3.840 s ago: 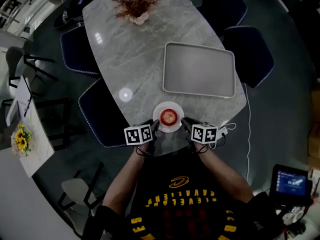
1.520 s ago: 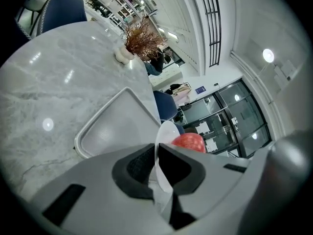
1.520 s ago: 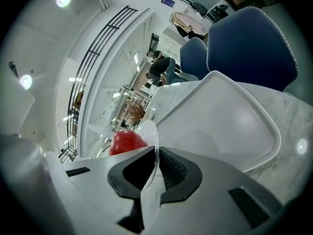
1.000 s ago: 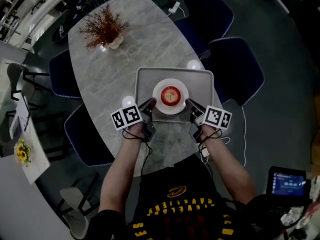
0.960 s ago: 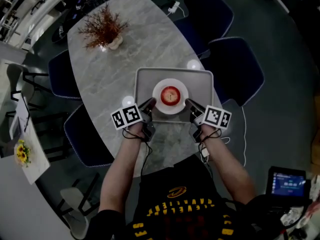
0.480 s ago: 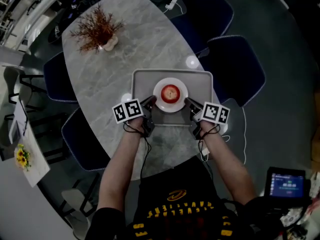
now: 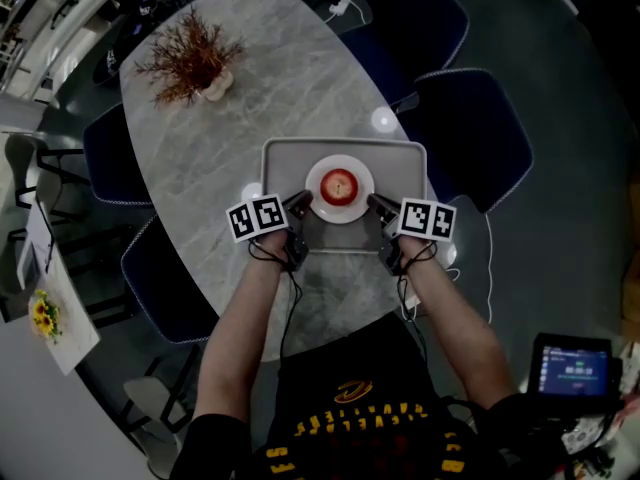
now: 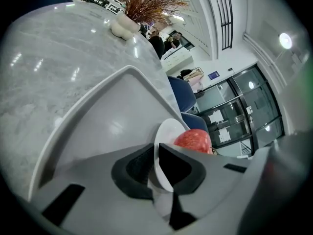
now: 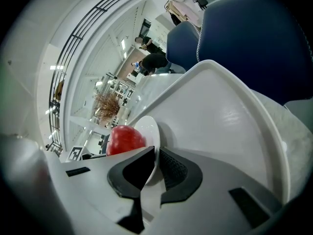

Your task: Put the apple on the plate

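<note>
At the near edge of the desk [image 7: 285, 78], two forearms [image 7: 245, 313] reach forward, one gripper in each hand. The left gripper [image 7: 300, 200] has its fingers [image 8: 133, 173] drawn narrow onto the left rim of a white plate [image 7: 321, 169], the thin rim pinched between the dark pads. The right gripper [image 7: 375, 203] grips the opposite rim the same way, its fingers [image 9: 177, 175] clamped on the edge. A red apple [image 7: 339, 185] sits in the middle of the plate, between the two grippers. The plate is over a grey tray [image 7: 402, 160] lying by the desk's right edge; whether it rests on the tray I cannot tell. Farther off, near the desk's far left corner, a pale vase of dried reddish twigs [image 7: 190, 60] stands upright. Dark blue chairs [image 7: 475, 133] line the desk's right and left edges.
</note>
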`<state>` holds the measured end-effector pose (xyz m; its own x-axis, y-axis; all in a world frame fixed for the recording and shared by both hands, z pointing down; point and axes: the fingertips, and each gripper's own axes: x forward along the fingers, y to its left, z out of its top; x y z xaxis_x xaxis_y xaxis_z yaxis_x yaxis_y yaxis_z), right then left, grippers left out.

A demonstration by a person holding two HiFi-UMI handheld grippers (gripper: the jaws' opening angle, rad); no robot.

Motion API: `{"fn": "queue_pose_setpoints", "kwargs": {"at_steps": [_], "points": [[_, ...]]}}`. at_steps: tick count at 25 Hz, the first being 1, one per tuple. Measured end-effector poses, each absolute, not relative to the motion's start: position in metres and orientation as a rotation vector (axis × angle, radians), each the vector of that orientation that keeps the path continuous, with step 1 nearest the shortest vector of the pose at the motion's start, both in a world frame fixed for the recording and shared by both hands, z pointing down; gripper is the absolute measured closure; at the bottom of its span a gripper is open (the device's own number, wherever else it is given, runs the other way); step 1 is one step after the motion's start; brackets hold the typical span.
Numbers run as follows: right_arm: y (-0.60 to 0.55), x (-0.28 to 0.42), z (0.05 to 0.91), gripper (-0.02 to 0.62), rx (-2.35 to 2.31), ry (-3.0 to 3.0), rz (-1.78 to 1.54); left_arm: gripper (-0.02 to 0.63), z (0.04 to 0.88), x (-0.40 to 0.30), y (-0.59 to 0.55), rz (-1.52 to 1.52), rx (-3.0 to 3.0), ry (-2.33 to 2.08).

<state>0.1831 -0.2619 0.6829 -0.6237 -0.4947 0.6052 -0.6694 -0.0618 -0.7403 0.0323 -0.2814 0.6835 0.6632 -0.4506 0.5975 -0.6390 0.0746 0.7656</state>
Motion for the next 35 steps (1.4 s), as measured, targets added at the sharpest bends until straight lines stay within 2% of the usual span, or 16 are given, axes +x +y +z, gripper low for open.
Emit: {"fn": "queue_pose_setpoints", "kwargs": {"at_steps": [15, 24, 30, 35], "points": [[-0.26, 0.18, 0.685, 0.558, 1.257, -1.999, 1.673, 0.577, 0.682, 0.032, -0.284, 0.271, 1.587, -0.967], [-0.258, 0.18, 0.684, 0.549, 1.208, -2.021, 1.335, 0.552, 0.676, 0.019, -0.282, 0.538, 1.748, -1.126], [-0.257, 0.193, 0.671, 0.551, 1.222, -2.062, 1.188, 0.552, 0.645, 0.0, -0.275, 0.485, 1.815, -1.245], [-0.264, 0.19, 0.636, 0.551, 1.217, -2.161, 0.94, 0.554, 0.599, 0.016, -0.262, 0.461, 1.955, -1.281]]}}
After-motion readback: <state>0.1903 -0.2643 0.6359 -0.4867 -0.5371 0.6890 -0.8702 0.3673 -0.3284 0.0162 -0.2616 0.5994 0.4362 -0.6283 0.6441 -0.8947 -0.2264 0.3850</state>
